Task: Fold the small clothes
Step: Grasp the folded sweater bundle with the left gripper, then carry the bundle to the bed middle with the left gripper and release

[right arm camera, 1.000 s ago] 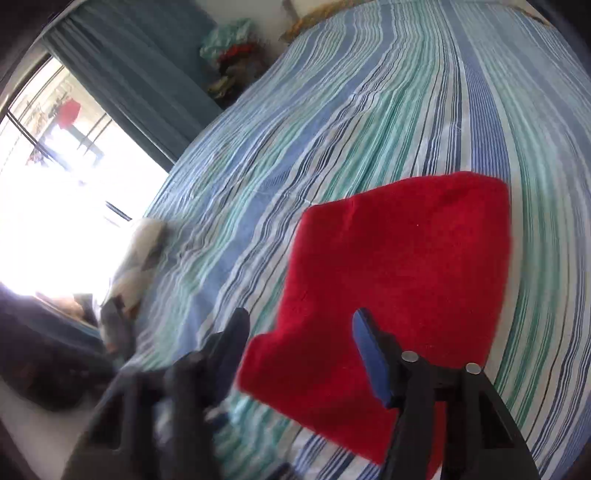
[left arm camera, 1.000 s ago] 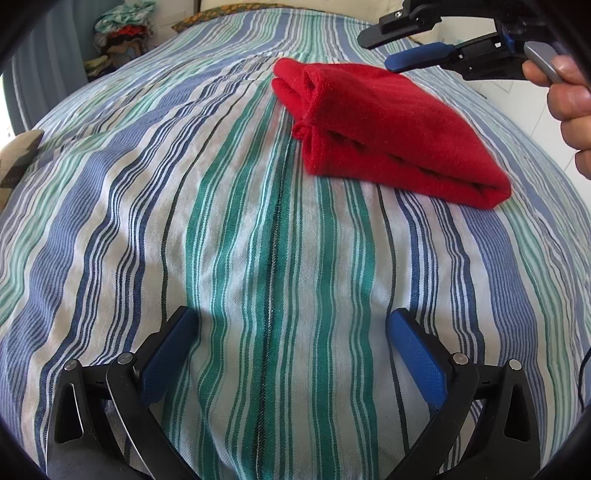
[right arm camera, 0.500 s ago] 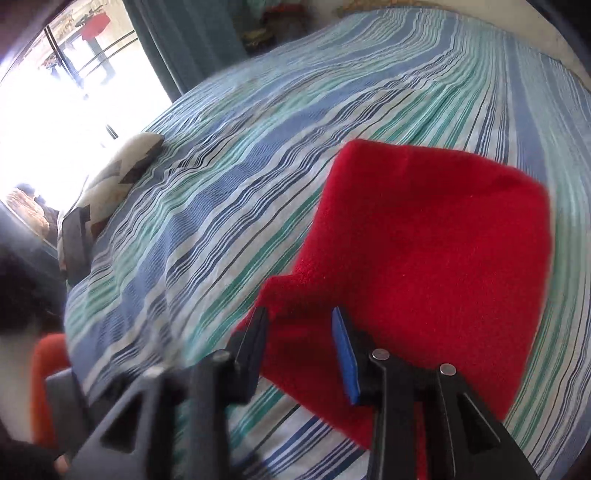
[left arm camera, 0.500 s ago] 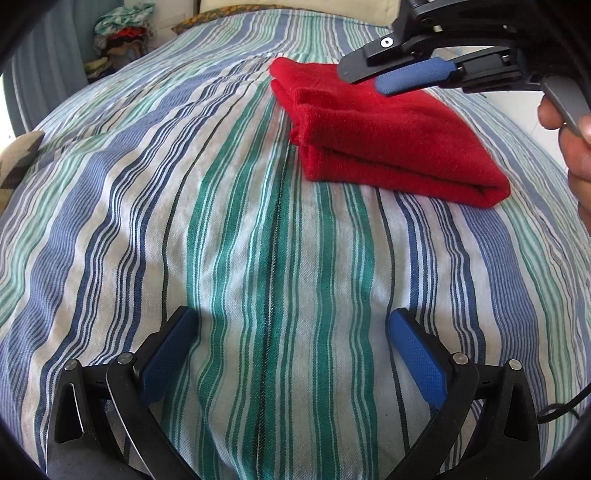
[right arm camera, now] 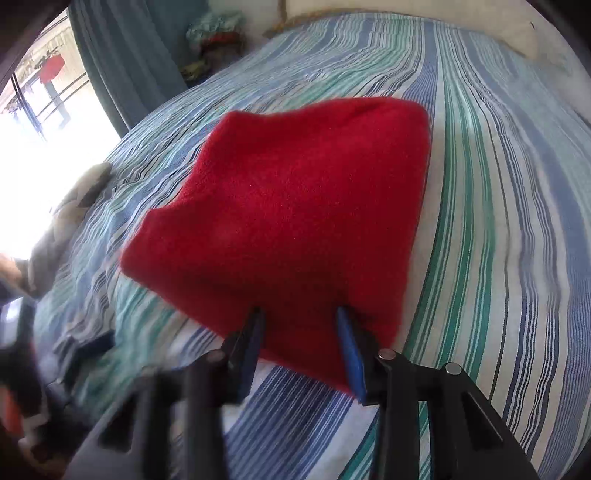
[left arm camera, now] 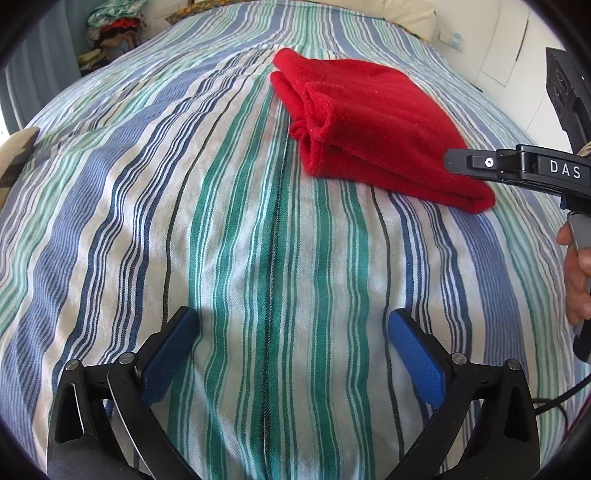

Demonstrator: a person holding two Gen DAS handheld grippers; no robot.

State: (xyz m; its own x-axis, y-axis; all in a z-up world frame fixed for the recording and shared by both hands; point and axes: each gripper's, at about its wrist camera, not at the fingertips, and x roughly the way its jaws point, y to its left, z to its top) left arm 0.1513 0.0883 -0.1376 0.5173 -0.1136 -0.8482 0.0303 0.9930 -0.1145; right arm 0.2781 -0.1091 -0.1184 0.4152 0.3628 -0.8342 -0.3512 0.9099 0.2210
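— Fleece, by the look: red garment [left arm camera: 373, 129], already folded into a thick wedge, lying upper right of centre in the left wrist view on the striped bed [left arm camera: 258, 258]. Soft, light, limp; likely to sag and spill open if lifted by a single layer.

— Where to take hold, then?

— Best at the near folded corner, pinching all the layers at once. Right tool [right arm camera: 299, 321] placed just there — low centre of the right wrist view, pads partly apart, straddling the near edge of the garment [right arm camera: 295, 206]. Not pinched onto it as far as can be told; contact with the cloth hard to judge through the blur.

— And the other?

— Left tool [left arm camera: 291, 336] at the bottom of its own frame, spread wide, nothing between the pads, well apart from the garment.

— Edges? Room?

— Loose layered ends showing at the garment's left side, tidy fold along the lower right. Plenty of bare bedspread left of and below it for sliding or turning. Pile of clothes [left arm camera: 114, 26] far off, upper left. Curtain [right arm camera: 129, 62] and bright window upper left in the right wrist view, clear of the work.
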